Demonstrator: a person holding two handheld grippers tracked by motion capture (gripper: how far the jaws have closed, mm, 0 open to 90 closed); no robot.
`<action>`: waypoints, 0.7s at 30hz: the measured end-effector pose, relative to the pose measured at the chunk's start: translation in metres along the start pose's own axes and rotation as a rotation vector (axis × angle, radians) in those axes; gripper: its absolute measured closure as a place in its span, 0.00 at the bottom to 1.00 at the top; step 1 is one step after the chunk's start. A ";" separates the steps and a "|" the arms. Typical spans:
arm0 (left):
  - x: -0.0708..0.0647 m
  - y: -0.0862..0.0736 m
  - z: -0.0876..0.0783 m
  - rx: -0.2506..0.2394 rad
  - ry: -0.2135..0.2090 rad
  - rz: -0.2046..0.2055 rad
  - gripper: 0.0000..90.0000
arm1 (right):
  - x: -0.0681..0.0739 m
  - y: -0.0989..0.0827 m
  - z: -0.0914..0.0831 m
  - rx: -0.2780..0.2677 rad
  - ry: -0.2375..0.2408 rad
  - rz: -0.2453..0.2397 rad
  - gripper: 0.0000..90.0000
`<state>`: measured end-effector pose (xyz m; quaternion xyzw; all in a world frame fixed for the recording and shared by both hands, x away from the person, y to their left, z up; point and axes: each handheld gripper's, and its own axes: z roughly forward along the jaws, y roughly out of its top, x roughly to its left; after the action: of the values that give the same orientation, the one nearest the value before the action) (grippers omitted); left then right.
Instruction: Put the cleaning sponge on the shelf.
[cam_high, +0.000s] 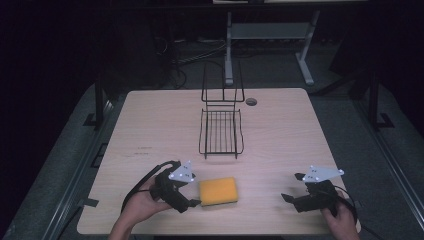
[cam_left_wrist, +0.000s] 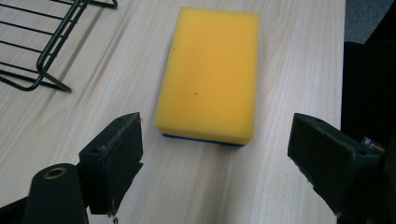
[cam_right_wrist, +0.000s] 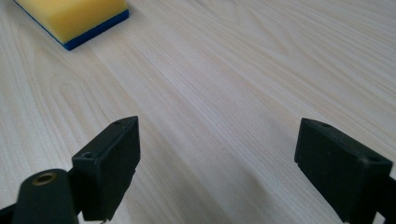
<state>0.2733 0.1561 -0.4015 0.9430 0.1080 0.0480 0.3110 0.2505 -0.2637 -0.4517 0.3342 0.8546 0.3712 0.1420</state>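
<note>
One yellow foam sponge with a blue bottom (cam_high: 218, 191) lies on the light wooden table (cam_high: 280, 140), just in front of the spread-apart left gripper (cam_high: 192, 196). One black wire rack (cam_high: 221, 131) stands behind it. The right gripper (cam_high: 292, 187) is spread wide too. No writing can be read.

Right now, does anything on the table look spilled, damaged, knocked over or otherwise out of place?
Nothing stands out. The yellow sponge lies flat, blue side down, just ahead of the open left gripper. The black wire rack stands upright beyond it. The right gripper is open over bare table.
</note>
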 end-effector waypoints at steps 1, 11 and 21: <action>0.000 0.001 0.002 -0.002 0.002 -0.008 0.19 | 0.000 0.000 0.000 0.000 0.002 0.003 0.16; 0.003 0.011 0.014 0.034 -0.010 -0.002 0.19 | 0.000 0.001 -0.001 -0.001 0.004 -0.001 0.16; 0.004 0.020 0.026 0.039 -0.005 -0.006 0.19 | 0.000 0.001 -0.002 -0.005 0.004 0.002 0.16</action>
<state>0.2848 0.1263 -0.4099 0.9487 0.1109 0.0423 0.2929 0.2500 -0.2642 -0.4499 0.3339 0.8537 0.3740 0.1406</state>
